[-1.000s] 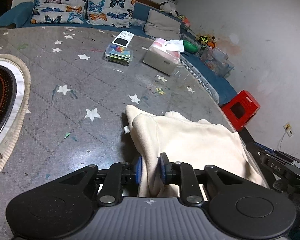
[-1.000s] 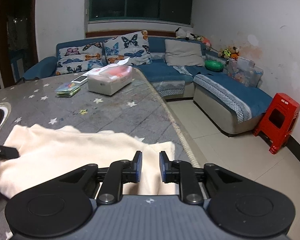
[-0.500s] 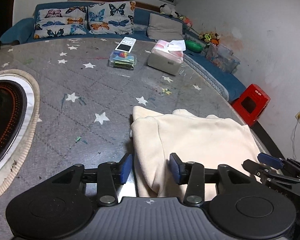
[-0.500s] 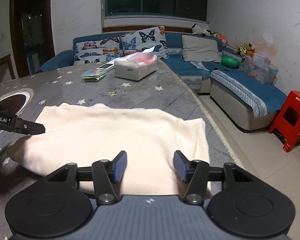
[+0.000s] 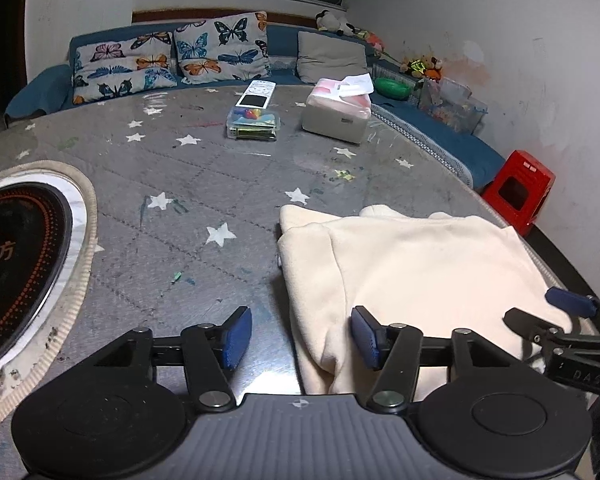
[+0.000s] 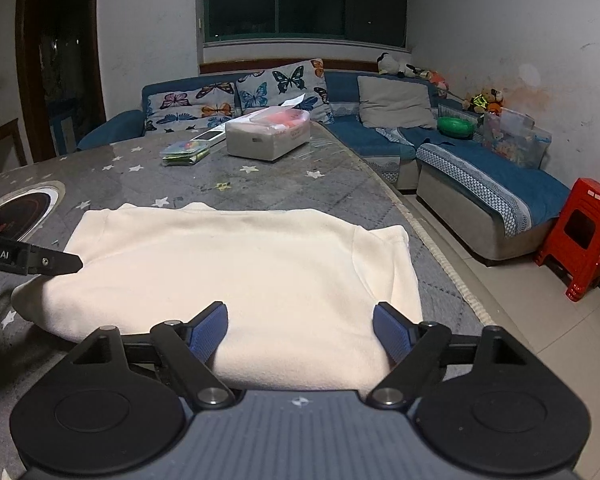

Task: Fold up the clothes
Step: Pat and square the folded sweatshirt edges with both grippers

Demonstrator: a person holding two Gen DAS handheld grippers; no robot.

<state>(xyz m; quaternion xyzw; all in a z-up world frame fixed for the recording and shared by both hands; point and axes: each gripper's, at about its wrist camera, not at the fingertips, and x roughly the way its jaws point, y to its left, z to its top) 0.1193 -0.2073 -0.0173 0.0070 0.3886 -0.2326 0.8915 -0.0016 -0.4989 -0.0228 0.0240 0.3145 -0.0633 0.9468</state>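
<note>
A cream garment (image 5: 412, 264) lies folded on the grey star-patterned table (image 5: 204, 184), near its right edge. My left gripper (image 5: 300, 338) hangs over the garment's near left corner with its jaws opening; the cloth edge lies between the blue pads, and neither pad presses on it. In the right wrist view the same cream garment (image 6: 240, 264) lies spread flat. My right gripper (image 6: 300, 330) is over its near edge, jaws opening wide, cloth below them and not gripped. The left gripper's finger (image 6: 40, 260) shows at the garment's left side.
A tissue box (image 5: 338, 114), a clear plastic box (image 5: 254, 124) and a remote (image 5: 256, 94) sit at the table's far side. An induction hob (image 5: 16, 264) is set into the table at left. A blue sofa (image 6: 480, 184) and a red stool (image 6: 584, 236) stand beyond the table's right edge.
Both grippers were shut on the cream garment's near edge and have let it go, their jaws spreading. The garment now lies flat on the table.
</note>
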